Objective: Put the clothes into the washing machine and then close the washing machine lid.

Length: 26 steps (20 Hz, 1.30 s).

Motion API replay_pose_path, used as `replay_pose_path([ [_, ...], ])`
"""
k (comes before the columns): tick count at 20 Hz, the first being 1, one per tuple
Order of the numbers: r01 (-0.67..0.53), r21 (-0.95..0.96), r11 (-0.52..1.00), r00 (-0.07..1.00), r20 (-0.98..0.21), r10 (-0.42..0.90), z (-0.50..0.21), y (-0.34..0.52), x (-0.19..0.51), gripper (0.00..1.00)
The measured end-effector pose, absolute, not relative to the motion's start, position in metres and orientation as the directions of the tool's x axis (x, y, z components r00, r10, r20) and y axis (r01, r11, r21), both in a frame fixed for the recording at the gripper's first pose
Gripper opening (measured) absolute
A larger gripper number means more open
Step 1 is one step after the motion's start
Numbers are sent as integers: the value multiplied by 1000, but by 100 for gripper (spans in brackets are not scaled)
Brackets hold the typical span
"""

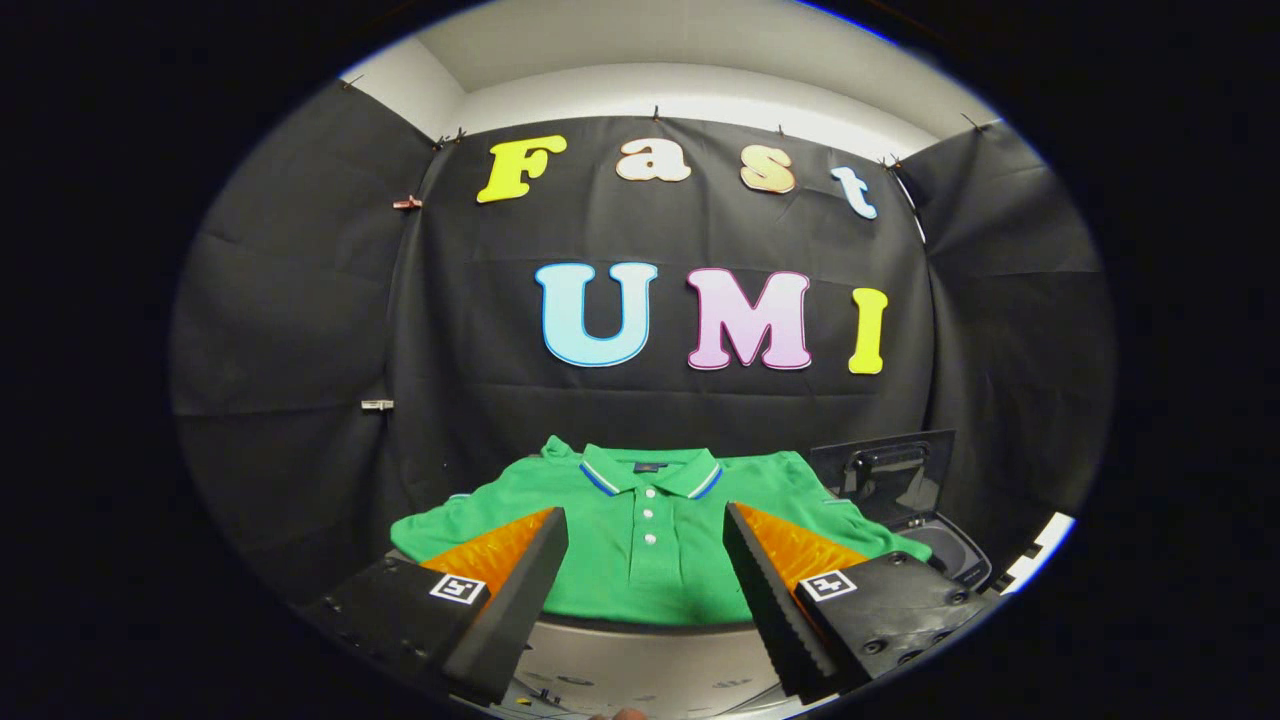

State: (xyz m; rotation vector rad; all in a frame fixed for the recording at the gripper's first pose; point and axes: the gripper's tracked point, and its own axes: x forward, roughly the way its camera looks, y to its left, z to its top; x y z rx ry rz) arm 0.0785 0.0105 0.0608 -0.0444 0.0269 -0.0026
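A green polo shirt (645, 530) lies flat on the desk, collar toward the far edge, straight ahead of the gripper (645, 580), whose fingers stand wide apart and empty; the washing machine (935, 545), lid raised, sits at the shirt's right.

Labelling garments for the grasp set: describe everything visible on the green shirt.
The green shirt is a short-sleeved polo, a soft knit by its look, with a collar edged in white and blue stripes and a placket with three white buttons. It lies flat, front up, sleeves spread, on a light surface, collar towards the black cloth wall. The gripper hovers with jaws open, nothing between them, the shirt just ahead. The washing machine sits beside one sleeve.
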Motion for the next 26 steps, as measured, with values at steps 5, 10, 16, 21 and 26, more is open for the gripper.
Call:
replay_pose_path([
  [5,23,-50,998,993,-111,-29,69,9,133,98],
  [10,41,-45,998,954,-297,-52,43,5,178,98],
  [16,26,-38,999,871,-489,-41,8,1,207,98],
  [21,40,-41,998,782,-621,-57,-19,-7,205,99],
  [26,58,-32,998,707,-704,-64,-21,-8,204,99],
])
